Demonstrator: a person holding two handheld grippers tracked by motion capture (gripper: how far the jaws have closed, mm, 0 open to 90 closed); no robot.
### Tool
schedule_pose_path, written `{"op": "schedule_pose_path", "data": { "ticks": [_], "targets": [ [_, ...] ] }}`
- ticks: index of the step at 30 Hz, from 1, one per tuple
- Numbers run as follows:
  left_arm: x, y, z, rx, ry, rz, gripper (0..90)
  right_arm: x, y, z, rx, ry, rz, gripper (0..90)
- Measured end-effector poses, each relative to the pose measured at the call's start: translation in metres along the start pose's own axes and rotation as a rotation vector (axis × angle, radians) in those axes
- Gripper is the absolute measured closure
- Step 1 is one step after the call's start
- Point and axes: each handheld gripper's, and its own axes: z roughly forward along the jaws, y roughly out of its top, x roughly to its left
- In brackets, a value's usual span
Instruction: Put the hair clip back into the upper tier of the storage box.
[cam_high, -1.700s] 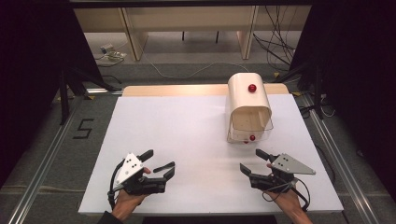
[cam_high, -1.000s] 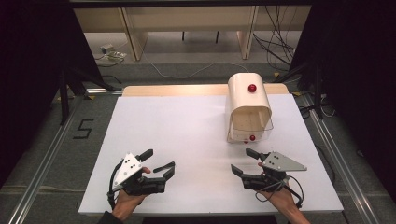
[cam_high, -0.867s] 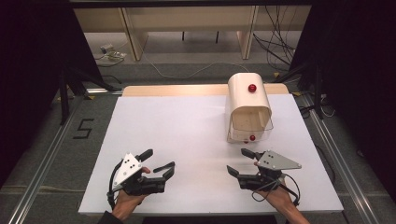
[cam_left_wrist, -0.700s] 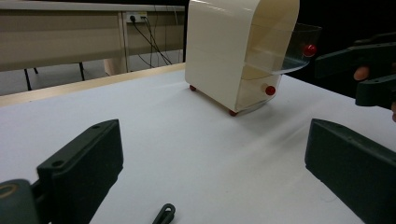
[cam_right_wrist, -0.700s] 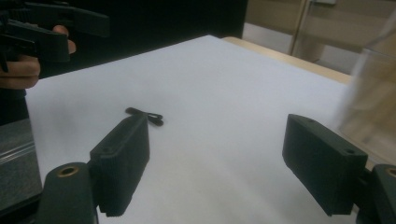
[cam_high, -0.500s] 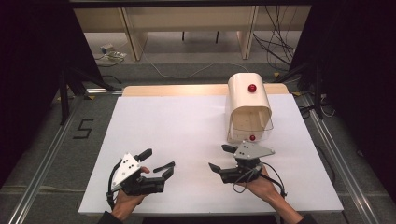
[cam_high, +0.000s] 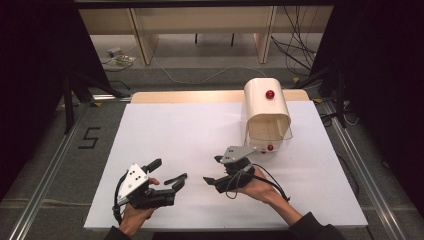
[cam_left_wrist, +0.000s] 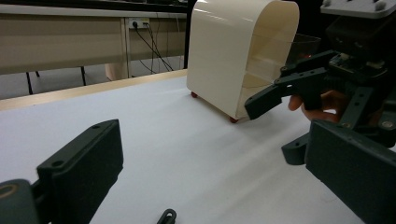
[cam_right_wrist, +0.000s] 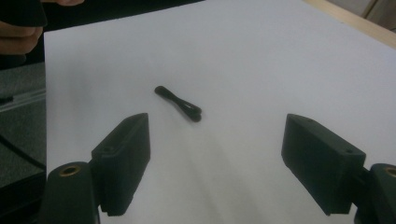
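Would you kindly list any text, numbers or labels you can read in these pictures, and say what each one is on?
"5": a dark numeral marked on the grey floor left of the table, in the high view.
No readable text on the cream box, the left gripper or the right gripper.
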Motion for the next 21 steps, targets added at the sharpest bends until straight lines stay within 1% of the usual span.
{"op": "schedule_pose_path", "data": {
  "ticks": [2,4,6,9,11,13,15,16,18,19,21],
  "targets": [
    [0.000,0.001,0.000,-0.001,-0.003,-0.002,3.8,-0.001,0.004,0.008,0.022,0.022,-0.009,24.9],
    [-0.001,0.000,0.000,0.009,-0.012,0.002,3.8,-0.004,0.006,0.017,0.045,0.065,0.005,25.1],
    [-0.001,0.001,0.000,0.012,-0.015,0.007,3.8,-0.006,0.008,0.026,0.067,0.066,0.002,25.3],
    [-0.001,0.001,0.000,0.012,-0.015,0.009,3.8,-0.008,0.010,0.036,0.081,0.083,0.008,25.4],
    [-0.001,0.001,-0.001,0.011,-0.012,0.004,3.8,-0.009,0.012,0.043,0.098,0.086,0.001,25.5],
    [-0.001,0.001,0.000,0.011,-0.012,0.008,3.8,-0.011,0.014,0.048,0.105,0.084,0.003,25.6],
    [-0.002,0.001,0.000,0.017,-0.015,0.012,3.8,-0.012,0.016,0.053,0.117,0.099,0.010,25.7],
    [-0.002,0.001,0.000,0.015,-0.013,0.011,3.6,-0.013,0.018,0.056,0.119,0.110,0.007,25.9],
    [-0.002,0.001,0.000,0.015,-0.014,0.010,3.5,-0.012,0.020,0.060,0.138,0.105,-0.007,26.2],
    [-0.002,0.001,0.000,0.012,-0.014,0.008,3.5,-0.011,0.021,0.062,0.142,0.107,-0.008,26.3],
    [-0.001,0.001,-0.001,0.010,-0.014,0.004,3.2,-0.010,0.024,0.067,0.153,0.115,-0.024,27.2]
  ]
}}
